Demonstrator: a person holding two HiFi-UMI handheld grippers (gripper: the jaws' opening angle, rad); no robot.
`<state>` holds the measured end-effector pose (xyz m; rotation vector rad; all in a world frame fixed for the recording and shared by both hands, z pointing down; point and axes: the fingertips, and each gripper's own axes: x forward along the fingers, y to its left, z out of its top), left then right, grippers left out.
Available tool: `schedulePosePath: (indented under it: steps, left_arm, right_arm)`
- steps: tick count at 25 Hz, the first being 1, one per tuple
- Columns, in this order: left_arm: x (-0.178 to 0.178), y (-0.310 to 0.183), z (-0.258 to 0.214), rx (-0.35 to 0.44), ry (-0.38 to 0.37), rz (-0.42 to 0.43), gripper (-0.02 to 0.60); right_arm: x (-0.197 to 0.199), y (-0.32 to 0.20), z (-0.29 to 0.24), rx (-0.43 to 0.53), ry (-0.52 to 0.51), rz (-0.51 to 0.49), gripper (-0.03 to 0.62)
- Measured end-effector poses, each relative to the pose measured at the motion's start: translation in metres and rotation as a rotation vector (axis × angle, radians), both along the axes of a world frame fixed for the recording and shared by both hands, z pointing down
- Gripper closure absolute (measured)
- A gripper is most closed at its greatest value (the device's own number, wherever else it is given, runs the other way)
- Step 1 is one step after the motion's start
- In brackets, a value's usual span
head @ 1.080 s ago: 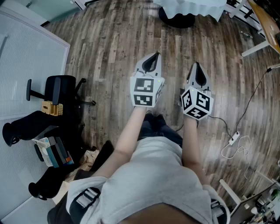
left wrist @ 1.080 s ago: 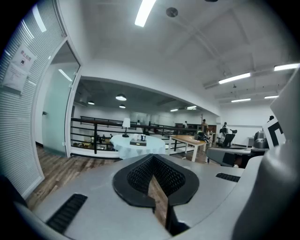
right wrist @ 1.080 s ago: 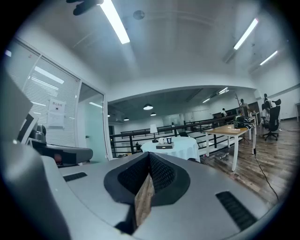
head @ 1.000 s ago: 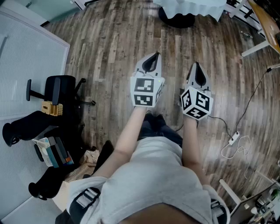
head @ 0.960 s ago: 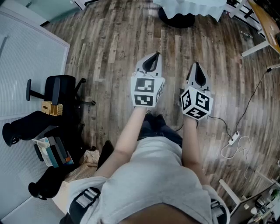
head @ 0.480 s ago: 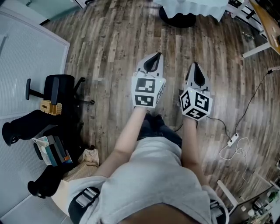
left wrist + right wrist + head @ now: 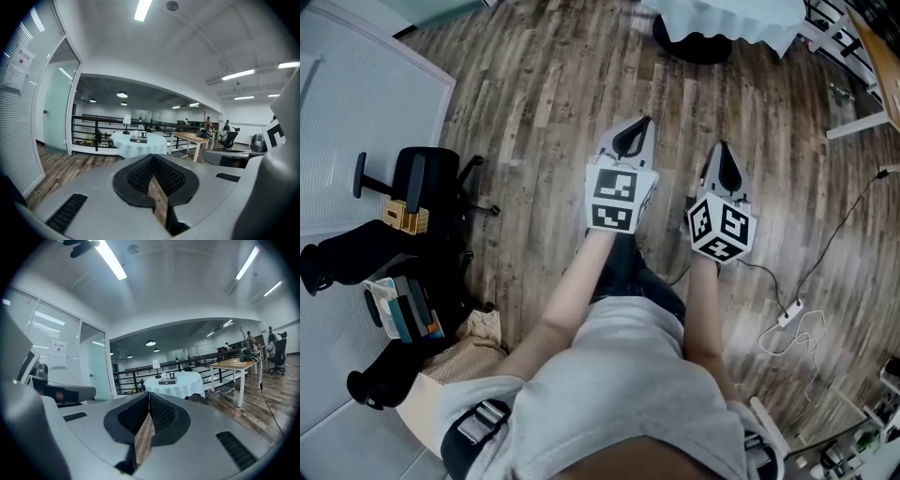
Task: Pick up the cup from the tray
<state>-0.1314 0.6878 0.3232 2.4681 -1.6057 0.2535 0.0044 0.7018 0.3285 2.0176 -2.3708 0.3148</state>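
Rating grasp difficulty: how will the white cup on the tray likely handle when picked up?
The white cup stands upright on the tray and looks small, so probably light and rigid. Its plain white finish suggests ceramic, perhaps slippery and breakable; it is too distant to be sure. A dark cup stands close beside it and might get knocked.

An open-plan office; swivel chair [image 7: 414, 184], wooden desk [image 7: 232, 363], ceiling strip lights [image 7: 111, 259] show it.
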Motion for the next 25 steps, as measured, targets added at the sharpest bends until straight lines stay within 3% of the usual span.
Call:
schedulePosePath:
  steps: [7, 25]
  left_arm:
    - [-0.007, -0.043, 0.018, -0.015, -0.001, 0.0, 0.575]
    - [-0.016, -0.272, -0.015, 0.028, 0.024, 0.087, 0.575]
  right_arm:
    - [0.0, -0.041, 0.013, -0.012, -0.009, 0.014, 0.586]
    - [-0.019, -0.26, -0.022, 0.037, 0.008, 0.077, 0.586]
